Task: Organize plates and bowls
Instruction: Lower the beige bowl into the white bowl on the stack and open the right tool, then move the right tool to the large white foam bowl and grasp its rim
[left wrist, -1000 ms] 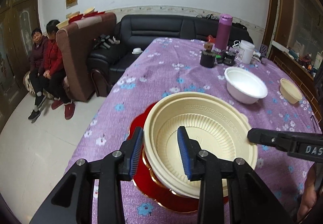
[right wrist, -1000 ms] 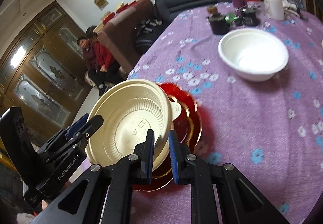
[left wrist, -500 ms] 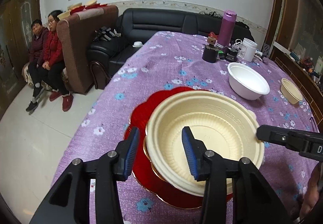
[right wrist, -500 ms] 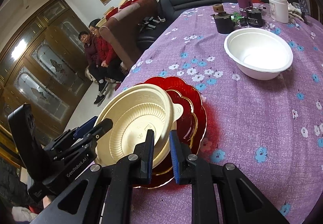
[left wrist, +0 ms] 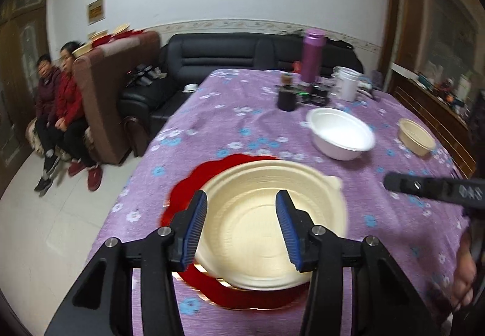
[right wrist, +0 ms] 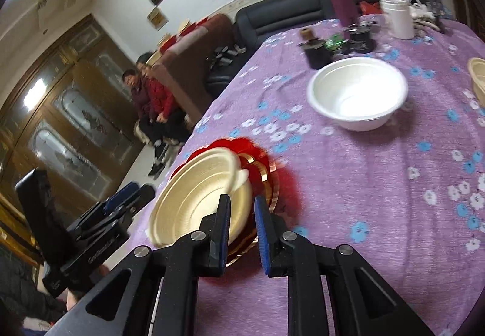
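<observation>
Nearest the left wrist camera, the left gripper (left wrist: pixel 241 223) stands with its blue-padded jaws well apart; they have just been opening, and nothing is pinched between them. They hang over the near part of the wide cream plastic bowl with a ribbed wall (left wrist: pixel 272 223), whose rim no longer sits between the pads, so the bowl is judged to be set down and let go.

That bowl rests on the scalloped red plate with a gold edge (left wrist: pixel 188 199), itself lying on the purple flowered tablecloth (left wrist: pixel 197 129) near the table's near-left edge. Bowl on plate reads as the start of one tidy stack.

The right gripper (right wrist: pixel 241 231) is at the right of the stack, its jaws drawn to a narrow gap. The bowl's rim and the plate's edge lie behind that gap in the right wrist view, but motion blur leaves it unclear whether the pads press on anything.

Further along the cloth, well apart from the stack, sits a deep white bowl (left wrist: pixel 341 134), and beyond it to the right a small cream bowl (left wrist: pixel 416 140); both are loose and probably due to be gathered next.

At the far end stand a purple flask (left wrist: pixel 312 55) and a white mug (left wrist: pixel 348 82), set away from the working area.
</observation>
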A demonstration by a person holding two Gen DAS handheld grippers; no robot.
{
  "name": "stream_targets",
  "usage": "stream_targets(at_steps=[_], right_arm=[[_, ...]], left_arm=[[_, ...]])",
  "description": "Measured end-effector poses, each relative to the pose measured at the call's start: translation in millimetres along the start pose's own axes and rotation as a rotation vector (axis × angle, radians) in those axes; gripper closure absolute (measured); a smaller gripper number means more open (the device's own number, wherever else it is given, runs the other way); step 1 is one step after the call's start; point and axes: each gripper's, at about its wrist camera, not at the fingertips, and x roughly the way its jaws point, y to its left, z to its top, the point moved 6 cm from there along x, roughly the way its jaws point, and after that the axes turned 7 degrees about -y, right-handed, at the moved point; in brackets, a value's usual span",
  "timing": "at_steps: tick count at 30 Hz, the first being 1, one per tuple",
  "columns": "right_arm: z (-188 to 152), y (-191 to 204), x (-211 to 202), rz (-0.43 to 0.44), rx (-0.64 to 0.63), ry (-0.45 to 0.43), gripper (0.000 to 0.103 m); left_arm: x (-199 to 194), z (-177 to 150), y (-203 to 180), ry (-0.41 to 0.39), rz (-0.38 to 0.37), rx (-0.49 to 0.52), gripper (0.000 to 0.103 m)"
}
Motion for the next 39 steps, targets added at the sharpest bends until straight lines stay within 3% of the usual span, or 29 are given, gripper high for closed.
stream_targets(at_steps=[5, 11, 16, 17, 19, 22, 27, 39], right_arm=[[10, -50, -21, -0.066, 0.109, -0.058, 0.084], [15, -105, -50, -0.136, 0.214, -0.119, 0.084], [20, -141, -68, -0.192, 0.267, -0.156, 0.084], [21, -144, -69, -0.199, 0.271, -0.159, 0.085], [25, -153, -71, -0.209, 0.28, -0.16, 0.085], [36, -158, -66, -0.225, 0.264, -0.15, 0.085], [62, -157, -37, -0.2, 0.241, -0.101, 0.084], [91, -171, 59, -0.202, 0.306, 0.011, 0.084]], left_arm=[[3, -5, -71, 0.02, -0.119, 0.12, 0.054], [27, -43, -162, 0.114, -0.259, 0.262, 0.049], [53, -72, -206, 0.182, -0.288, 0.35, 0.049], [62, -76, -211, 0.192, -0.259, 0.372, 0.049], [71, -79, -216, 0.199, -0.26, 0.383, 0.049], [88, -78, -207, 0.198, -0.171, 0.384, 0.046], [103, -80, -192, 0.283, -0.229, 0.244, 0.037], [102, -82, -194, 0.282, -0.239, 0.247, 0.037]])
